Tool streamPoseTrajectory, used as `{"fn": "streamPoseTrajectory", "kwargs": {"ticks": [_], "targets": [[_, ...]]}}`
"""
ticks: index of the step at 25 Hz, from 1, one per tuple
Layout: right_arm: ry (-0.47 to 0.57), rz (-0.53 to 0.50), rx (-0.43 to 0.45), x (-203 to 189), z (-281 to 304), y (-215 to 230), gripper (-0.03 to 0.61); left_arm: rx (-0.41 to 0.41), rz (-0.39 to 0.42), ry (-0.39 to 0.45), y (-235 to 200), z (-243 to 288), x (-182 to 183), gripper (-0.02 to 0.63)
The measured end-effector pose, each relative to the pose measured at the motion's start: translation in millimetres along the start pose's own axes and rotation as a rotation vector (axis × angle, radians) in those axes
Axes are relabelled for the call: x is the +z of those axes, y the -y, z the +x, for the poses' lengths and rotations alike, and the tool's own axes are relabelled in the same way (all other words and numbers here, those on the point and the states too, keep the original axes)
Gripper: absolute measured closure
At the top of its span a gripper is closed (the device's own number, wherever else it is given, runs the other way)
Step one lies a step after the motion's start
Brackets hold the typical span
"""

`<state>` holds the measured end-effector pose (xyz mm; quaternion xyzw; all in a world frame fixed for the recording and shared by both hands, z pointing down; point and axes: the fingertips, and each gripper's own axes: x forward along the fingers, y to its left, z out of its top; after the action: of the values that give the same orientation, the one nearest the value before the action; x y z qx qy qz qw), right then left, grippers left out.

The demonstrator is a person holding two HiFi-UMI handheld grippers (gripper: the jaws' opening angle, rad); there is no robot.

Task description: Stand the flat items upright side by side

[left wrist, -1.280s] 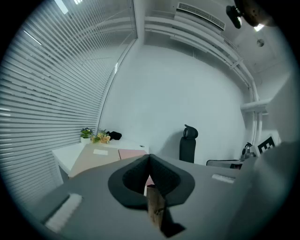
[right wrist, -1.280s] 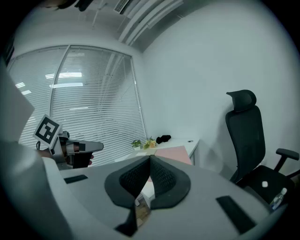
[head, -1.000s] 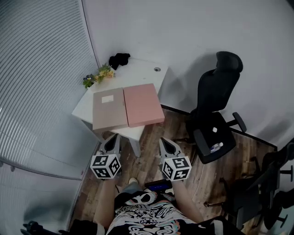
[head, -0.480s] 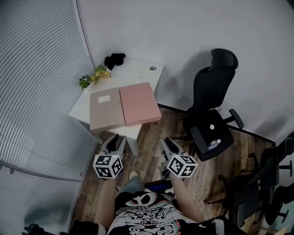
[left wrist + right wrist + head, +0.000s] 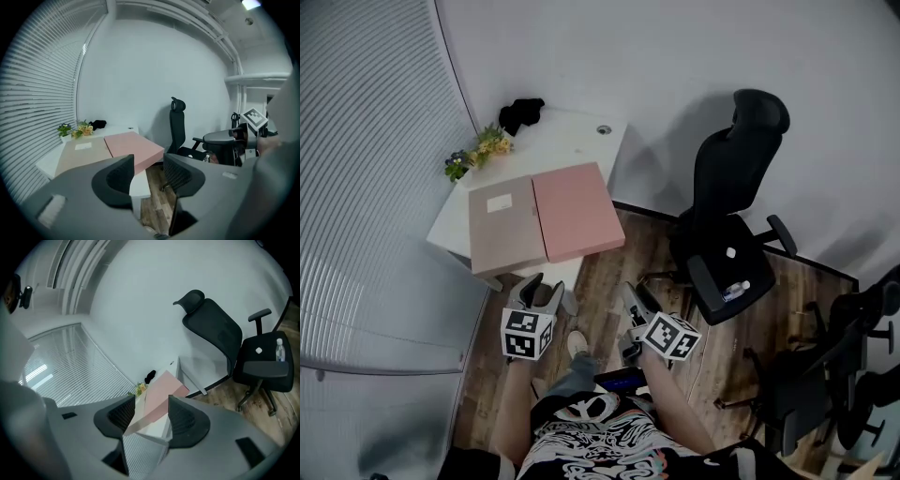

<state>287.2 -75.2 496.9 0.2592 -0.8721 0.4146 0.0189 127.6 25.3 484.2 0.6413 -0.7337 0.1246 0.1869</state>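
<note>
Evidently caught at the approach step (nothing lifted, nothing touched yet). Noted left gripper and right gripper held low in front of the desk, short of its near edge. Read both sets of jaws as spread, having just been opening, with only air between the pads; saw the items through the gaps, well beyond.

Found the tan flat item and the pink flat item lying flat, side by side, long edges touching, along the desk's near edge. Placed tan toward the left edge by the blinds and pink toward the right, near right corner seemingly jutting past the edge. Logged both as thin, stiff-looking rectangles, folders or boards by guess; spotted a pale label on the tan one.

Judged the next move to call for reaching in, pinching one item by an exposed edge and tipping it up onto a long side; reckoned the other gripper needed as a steadying prop. Marked flowers at the far left corner, apart from the items.
</note>
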Motion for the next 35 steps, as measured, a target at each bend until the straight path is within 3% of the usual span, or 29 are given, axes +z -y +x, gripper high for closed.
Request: {"fn": "streamPoseTrajectory", "kwargs": {"ticks": [4, 15, 26, 35], "targets": [[-0.012, 0.052, -0.026, 3, 28, 16, 0.351, -0.039, 0.034, -0.061, -10, 39, -4, 0.419], [-0.044, 0.258, -0.118, -2, 100, 74, 0.305, -0.192, 0.223, -0.275, -24, 134, -35, 0.414], [-0.086, 0.436, -0.101, -19, 159, 105, 0.266, -0.271, 0.400, -0.357, -30, 174, -47, 0.363], [-0.026, 0.584, -0.075, -26, 189, 127, 0.213, -0.309, 0.466, -0.390, -35, 185, -54, 0.345]]}}
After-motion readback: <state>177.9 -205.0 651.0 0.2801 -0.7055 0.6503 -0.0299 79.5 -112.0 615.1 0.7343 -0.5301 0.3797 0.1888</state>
